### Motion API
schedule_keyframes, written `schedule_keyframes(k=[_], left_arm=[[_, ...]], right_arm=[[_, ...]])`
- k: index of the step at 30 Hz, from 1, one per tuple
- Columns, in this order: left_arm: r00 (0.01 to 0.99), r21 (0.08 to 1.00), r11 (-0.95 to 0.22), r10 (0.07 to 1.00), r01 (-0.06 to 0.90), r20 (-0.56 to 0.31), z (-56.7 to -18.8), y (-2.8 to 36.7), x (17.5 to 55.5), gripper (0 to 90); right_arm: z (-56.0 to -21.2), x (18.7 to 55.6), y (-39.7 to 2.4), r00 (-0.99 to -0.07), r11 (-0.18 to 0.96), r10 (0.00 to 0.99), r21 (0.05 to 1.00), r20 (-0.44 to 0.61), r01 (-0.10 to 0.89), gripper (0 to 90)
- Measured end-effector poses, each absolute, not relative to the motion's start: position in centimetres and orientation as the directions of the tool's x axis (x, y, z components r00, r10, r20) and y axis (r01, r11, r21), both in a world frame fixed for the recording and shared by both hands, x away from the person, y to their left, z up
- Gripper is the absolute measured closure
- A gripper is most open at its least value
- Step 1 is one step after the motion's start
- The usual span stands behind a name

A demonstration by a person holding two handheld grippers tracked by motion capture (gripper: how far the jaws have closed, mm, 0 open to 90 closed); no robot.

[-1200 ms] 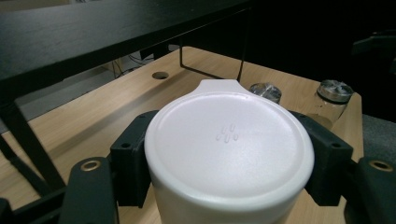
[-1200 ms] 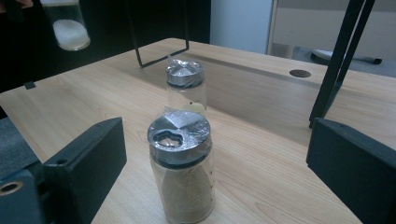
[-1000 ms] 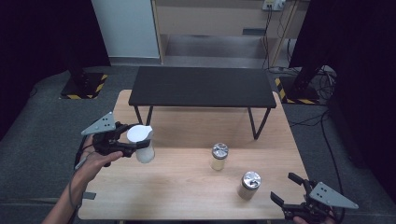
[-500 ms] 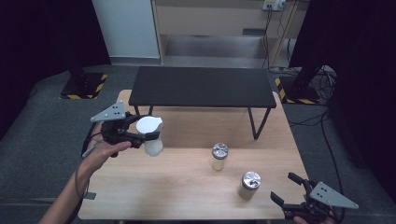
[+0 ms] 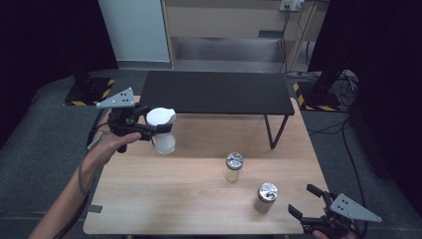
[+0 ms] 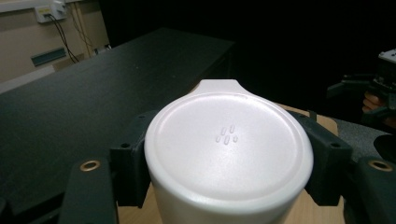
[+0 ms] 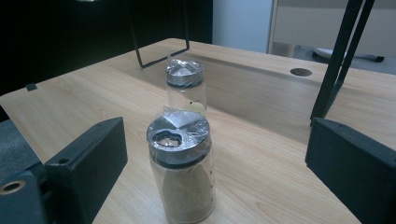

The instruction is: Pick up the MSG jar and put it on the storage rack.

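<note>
The left gripper (image 5: 158, 127) squeezes the white jug (image 5: 162, 130), lifted. The right gripper (image 5: 304, 201) gapes, a jar (image 7: 181, 170) between its jaws, ungrabbed.

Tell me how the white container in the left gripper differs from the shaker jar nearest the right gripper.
The white container is opaque with a smooth white lid and a spout; the shaker jar is clear glass, showing tan powder, with a shiny metal cap. The container is clamped in the left gripper and looks lifted off the wooden table; the jar stands free on it, ahead of the open right gripper. The container looks wider. Both are upright, round and lidded.
</note>
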State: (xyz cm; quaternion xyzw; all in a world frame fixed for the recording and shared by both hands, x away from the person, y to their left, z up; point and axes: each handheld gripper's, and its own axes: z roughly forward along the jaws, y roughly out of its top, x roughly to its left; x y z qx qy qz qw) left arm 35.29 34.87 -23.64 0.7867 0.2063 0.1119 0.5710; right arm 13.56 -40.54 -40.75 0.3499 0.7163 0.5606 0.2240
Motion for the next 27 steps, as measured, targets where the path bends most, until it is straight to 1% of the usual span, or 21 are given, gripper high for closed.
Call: schedule_keyframes(k=[16, 27], left_arm=[[0.856, 0.953, -0.241, 0.516, 0.183, -0.034, -19.9, 34.3, 37.4, 29.8], [0.794, 0.948, -0.247, 0.607, 0.201, -0.010, -18.2, 32.9, 39.0, 29.8]], right_arm=[[-40.9, 13.6, -40.7, -0.658, 0.119, 0.749, 0.961, 0.079, 0.251, 6.1], [-40.9, 13.7, -40.8, -0.661, 0.114, 0.745, 0.960, 0.087, 0.256, 6.1]])
